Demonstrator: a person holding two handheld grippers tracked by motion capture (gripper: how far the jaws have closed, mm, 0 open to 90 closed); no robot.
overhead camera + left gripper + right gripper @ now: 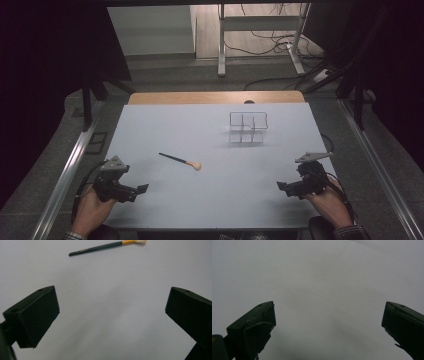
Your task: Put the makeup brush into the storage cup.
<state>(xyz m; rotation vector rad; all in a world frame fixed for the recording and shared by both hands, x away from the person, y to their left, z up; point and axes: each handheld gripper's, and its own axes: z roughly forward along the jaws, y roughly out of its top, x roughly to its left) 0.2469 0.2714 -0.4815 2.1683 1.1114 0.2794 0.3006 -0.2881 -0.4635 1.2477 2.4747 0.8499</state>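
Two grippers: I have both low at the near edge of the bench (150, 120), well apart.
Left gripper (141, 189): jaws spread wide, nothing between them; in its own view (110, 315) I see bare bench there.
Right gripper (281, 186): jaws wide apart too, holding nothing (328, 322).
Brush (181, 160): lies flat mid-bench, bristles toward the right, nearer my left gripper, untouched (105, 246).
Wire rack (247, 127): stands farther back, right of centre, apart from the brush.
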